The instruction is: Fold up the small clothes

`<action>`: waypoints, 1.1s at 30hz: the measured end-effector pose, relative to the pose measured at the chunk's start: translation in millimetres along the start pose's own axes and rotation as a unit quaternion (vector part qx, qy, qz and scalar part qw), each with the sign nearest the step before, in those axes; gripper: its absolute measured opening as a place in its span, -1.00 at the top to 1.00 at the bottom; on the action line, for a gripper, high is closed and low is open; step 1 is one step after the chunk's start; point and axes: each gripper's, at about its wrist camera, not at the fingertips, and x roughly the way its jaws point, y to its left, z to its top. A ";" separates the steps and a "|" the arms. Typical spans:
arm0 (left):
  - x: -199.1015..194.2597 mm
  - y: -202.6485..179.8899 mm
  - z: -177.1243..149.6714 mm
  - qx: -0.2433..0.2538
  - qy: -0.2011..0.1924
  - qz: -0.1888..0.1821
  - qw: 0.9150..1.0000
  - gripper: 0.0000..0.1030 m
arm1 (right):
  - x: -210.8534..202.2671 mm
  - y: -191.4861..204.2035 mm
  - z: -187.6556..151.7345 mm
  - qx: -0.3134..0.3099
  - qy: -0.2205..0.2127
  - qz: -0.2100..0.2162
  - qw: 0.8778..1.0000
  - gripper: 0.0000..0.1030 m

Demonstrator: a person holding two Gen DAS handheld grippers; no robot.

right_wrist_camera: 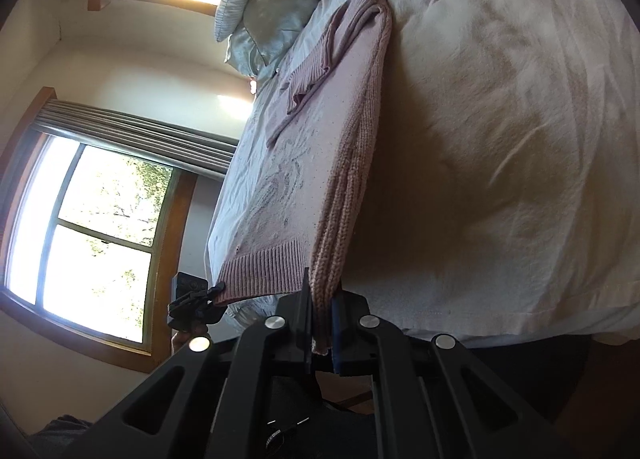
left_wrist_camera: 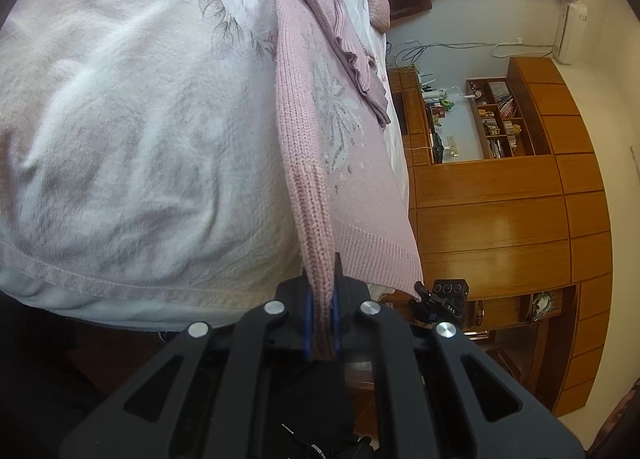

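2 grippers pinching 1 pink sweater at the bed's edge

2 grippers are holding the same garment. the pink knit sweater (left_wrist_camera: 352, 163) is lying stretched along the edge of the bed (left_wrist_camera: 120, 139), on a white floral bedspread, with its ribbed hem hanging nearest the cameras. the left gripper (left_wrist_camera: 320, 319) is clamping its jaws on a folded strip of the knit, which is running up from the blue pads (left_wrist_camera: 307, 319) along the sweater's side. in the right wrist view, the right gripper (right_wrist_camera: 322, 323) is likewise closing its jaws on a bunched knit edge of the sweater (right_wrist_camera: 320, 163), the fabric sitting between the dark pads. each gripper is showing small in the other's view, at the far corner of the hem. a darker pink sleeve (left_wrist_camera: 340, 39) is lying crumpled across the sweater's upper part. pillows (right_wrist_camera: 264, 11) are sitting at the head of the bed, a window (right_wrist_camera: 92, 235) is glowing beyond it, and wooden cabinets (left_wrist_camera: 500, 199) are lining the wall.
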 end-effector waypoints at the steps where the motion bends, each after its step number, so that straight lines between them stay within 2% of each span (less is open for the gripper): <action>1: -2.8 0.4 -5.6 -0.003 -0.002 -0.005 1.000 0.91 | -3.0 -1.2 -4.0 0.003 -0.004 0.002 1.000 0.88; 11: -33.9 -11.6 -69.1 -0.014 -0.014 -0.047 0.999 0.91 | -42.7 3.8 -56.0 0.025 -0.028 0.026 0.999 0.88; 16: -37.1 -35.9 -74.7 -0.019 -0.016 -0.074 0.997 0.91 | -52.9 31.1 -49.6 0.013 -0.045 0.038 0.998 0.87; 20: -36.1 -59.8 -55.9 -0.015 -0.021 -0.103 0.994 0.91 | -53.9 54.0 -21.5 -0.002 -0.056 0.051 0.997 0.87; 24: -36.3 -73.0 -25.5 -0.020 -0.028 -0.122 0.992 0.90 | -52.1 74.5 17.7 -0.019 -0.062 0.047 0.997 0.87; 28: -35.3 -77.8 13.1 -0.026 -0.035 -0.118 0.992 0.90 | -41.0 87.0 60.1 -0.020 -0.064 0.040 0.997 0.87; 33: -27.0 -70.2 72.8 -0.063 -0.043 -0.114 0.991 0.90 | -19.4 87.7 116.0 -0.016 -0.054 0.012 0.998 0.87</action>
